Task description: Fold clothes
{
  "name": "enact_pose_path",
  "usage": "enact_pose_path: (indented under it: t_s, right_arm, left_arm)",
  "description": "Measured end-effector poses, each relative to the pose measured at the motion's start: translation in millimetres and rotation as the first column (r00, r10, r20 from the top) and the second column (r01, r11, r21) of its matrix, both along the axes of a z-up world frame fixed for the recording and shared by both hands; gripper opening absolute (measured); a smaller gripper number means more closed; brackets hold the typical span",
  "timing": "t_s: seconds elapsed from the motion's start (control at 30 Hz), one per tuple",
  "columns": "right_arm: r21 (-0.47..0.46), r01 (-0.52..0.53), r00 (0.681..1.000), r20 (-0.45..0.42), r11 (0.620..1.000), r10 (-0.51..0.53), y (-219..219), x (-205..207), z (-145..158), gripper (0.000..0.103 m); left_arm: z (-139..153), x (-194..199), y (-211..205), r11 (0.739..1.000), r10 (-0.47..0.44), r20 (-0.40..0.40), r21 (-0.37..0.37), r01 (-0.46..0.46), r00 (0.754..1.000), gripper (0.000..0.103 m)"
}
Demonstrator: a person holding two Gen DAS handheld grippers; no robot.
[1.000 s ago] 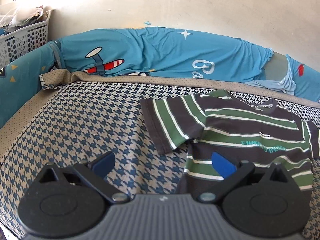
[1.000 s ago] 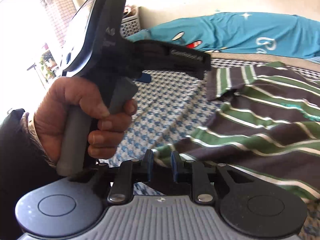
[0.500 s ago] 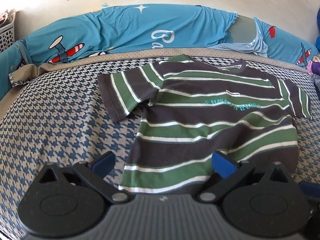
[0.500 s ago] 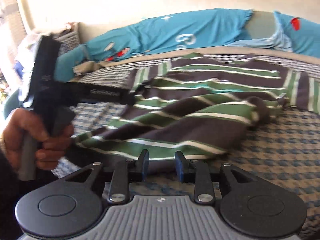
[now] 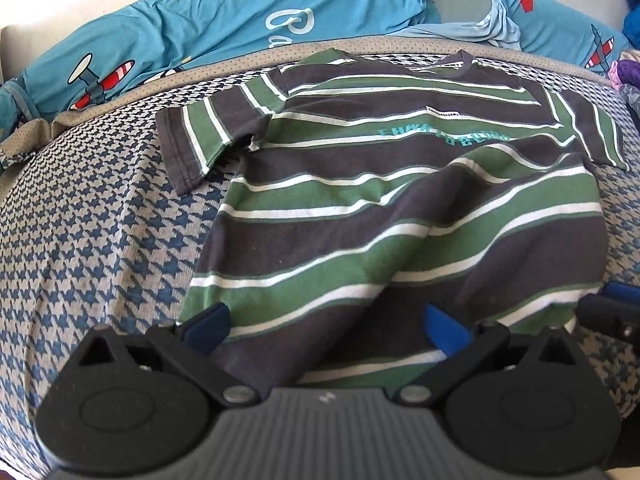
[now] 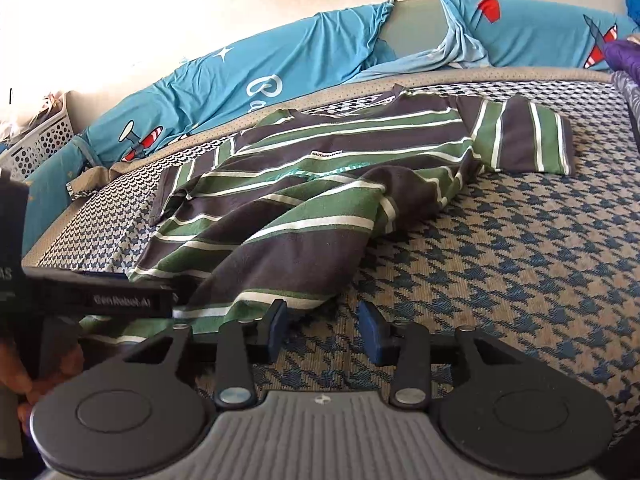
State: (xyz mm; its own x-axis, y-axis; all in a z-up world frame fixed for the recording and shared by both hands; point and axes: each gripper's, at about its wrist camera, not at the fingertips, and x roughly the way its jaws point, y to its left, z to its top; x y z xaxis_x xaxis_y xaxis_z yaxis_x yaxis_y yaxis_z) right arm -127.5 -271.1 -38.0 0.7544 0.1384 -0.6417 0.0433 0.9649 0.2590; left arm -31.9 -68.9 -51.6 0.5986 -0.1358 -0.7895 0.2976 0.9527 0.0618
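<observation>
A dark grey T-shirt with green and white stripes (image 5: 400, 184) lies spread on the houndstooth bedcover (image 5: 100, 240), collar toward the wall, both sleeves out. Its lower right part is rumpled into a diagonal fold (image 6: 320, 216). My left gripper (image 5: 326, 328) is open wide, just above the hem, with cloth under both fingers. My right gripper (image 6: 325, 331) is open over bare bedcover at the shirt's lower right corner, and the hem (image 6: 248, 304) ends beside its left finger. In the right wrist view, a hand (image 6: 16, 380) holds the left gripper (image 6: 120, 300) at the left.
Blue pillows with aeroplane prints (image 5: 240, 20) line the wall behind the shirt. A white laundry basket (image 6: 36, 148) stands at the far left. Purple clothing (image 6: 624, 56) lies at the right edge. Bare bedcover (image 6: 540, 260) stretches to the right of the shirt.
The left gripper swung right and now hangs over the shirt's hem. The right gripper moved right along the hem, its fingers parted wider, and the cloth now lies beside them.
</observation>
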Motion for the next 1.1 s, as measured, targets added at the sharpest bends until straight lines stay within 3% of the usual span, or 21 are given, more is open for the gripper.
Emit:
enact_pose_path:
  t_s: [0.17, 0.27, 0.37, 0.67, 0.83, 1.1]
  right_arm:
    - [-0.003, 0.0, 1.0, 0.009, 1.0, 0.0, 2, 7, -5, 0.042]
    - [-0.005, 0.005, 1.0, 0.018, 1.0, -0.005, 2, 8, -4, 0.029]
    - [0.018, 0.014, 0.999, 0.034, 1.0, -0.014, -1, 8, -1, 0.008]
    - [0.023, -0.047, 0.994, 0.097, 0.999, 0.044, 4, 24, 23, 0.006]
    - [-0.031, -0.111, 0.985, 0.126, 0.993, 0.114, 12, 49, 35, 0.006]
    - [-0.062, -0.212, 0.973, 0.085, 0.975, 0.216, 24, 101, 34, 0.006]
  left_arm:
    - [6, 0, 4, 1.0, 0.018, 0.016, -0.021, -0.018, 1.0, 0.103]
    - [15, -2, 9, 0.999, 0.017, 0.041, -0.052, -0.015, 0.999, 0.103]
    - [22, -3, 12, 0.996, 0.019, 0.046, -0.086, -0.015, 0.999, 0.103]
    - [36, -9, 13, 0.989, -0.022, 0.078, -0.145, 0.034, 0.997, 0.103]
    - [42, -12, 16, 0.982, -0.029, 0.089, -0.182, 0.045, 0.996, 0.103]
    - [45, -12, 13, 0.97, -0.058, 0.09, -0.229, 0.077, 0.994, 0.103]
